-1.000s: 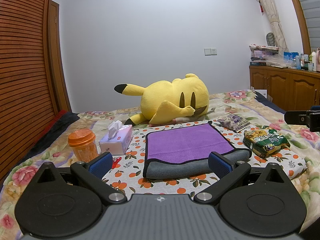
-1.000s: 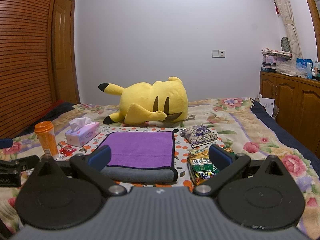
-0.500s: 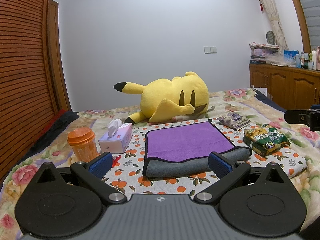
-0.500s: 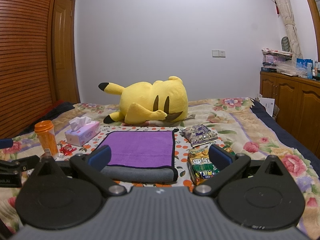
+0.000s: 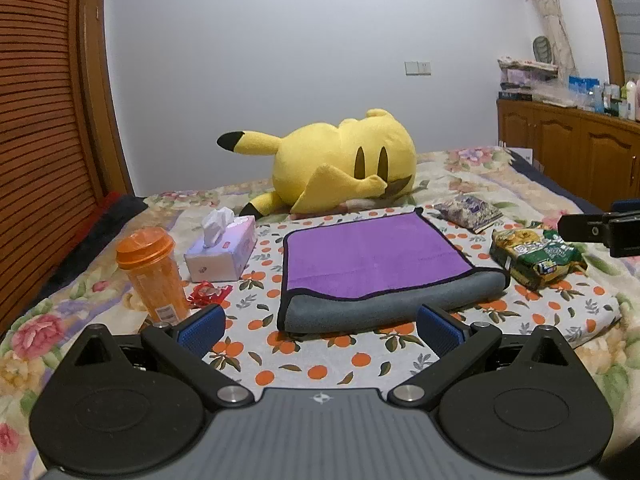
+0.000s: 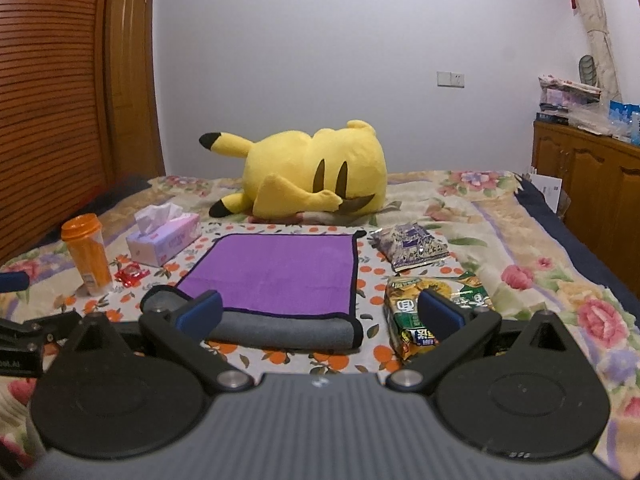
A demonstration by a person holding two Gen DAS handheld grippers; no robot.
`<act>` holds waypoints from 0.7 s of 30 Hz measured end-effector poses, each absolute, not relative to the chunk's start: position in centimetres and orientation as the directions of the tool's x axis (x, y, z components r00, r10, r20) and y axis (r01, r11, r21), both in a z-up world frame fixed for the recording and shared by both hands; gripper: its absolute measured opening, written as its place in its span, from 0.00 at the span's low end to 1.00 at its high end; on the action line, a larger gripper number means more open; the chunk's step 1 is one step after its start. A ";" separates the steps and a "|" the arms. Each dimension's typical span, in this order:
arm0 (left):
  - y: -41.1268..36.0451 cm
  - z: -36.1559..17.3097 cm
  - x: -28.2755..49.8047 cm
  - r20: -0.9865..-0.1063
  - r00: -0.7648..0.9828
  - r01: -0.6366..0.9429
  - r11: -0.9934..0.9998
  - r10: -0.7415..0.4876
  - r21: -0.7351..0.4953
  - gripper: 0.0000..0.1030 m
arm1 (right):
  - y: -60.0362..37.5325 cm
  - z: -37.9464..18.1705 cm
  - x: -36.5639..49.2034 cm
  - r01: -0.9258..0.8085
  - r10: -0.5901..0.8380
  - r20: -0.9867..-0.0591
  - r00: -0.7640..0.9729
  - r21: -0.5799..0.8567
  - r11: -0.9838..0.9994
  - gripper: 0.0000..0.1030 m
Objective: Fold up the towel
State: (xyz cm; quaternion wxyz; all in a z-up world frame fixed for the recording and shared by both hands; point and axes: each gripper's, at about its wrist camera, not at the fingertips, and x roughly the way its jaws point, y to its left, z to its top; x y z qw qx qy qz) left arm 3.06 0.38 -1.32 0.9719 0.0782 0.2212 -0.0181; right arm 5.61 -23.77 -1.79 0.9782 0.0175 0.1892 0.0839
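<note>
Approach low toward purple-and-grey towel (image 5: 376, 264), both grippers (image 5: 320, 326) (image 6: 320, 312) wide open, empty; pinch both near corners evenly.

Each tool looks alike: the left tool (image 5: 319, 329) and right tool (image 6: 319, 311) have 2 matte black arms ending in blue ribbed pads (image 5: 202, 329), 2 silver screws (image 6: 230, 379) at the pivots, 2 round black discs beside them, and a grey ridged body (image 5: 320, 432) with a small white emblem at its centre
</note>
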 end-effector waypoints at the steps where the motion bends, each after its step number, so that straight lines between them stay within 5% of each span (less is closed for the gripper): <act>1: 0.4 -1.4 3.3 -0.437 0.899 0.071 0.987 -0.001 0.144 1.00 | -23.8 -1.8 5.9 -0.160 0.174 -0.373 0.912 0.067 0.985 1.00; 21: 1.0 -2.4 9.8 -0.499 0.867 0.093 0.986 -0.010 0.141 1.00 | -23.4 -3.0 11.9 -0.210 0.207 -0.448 0.870 0.045 0.977 1.00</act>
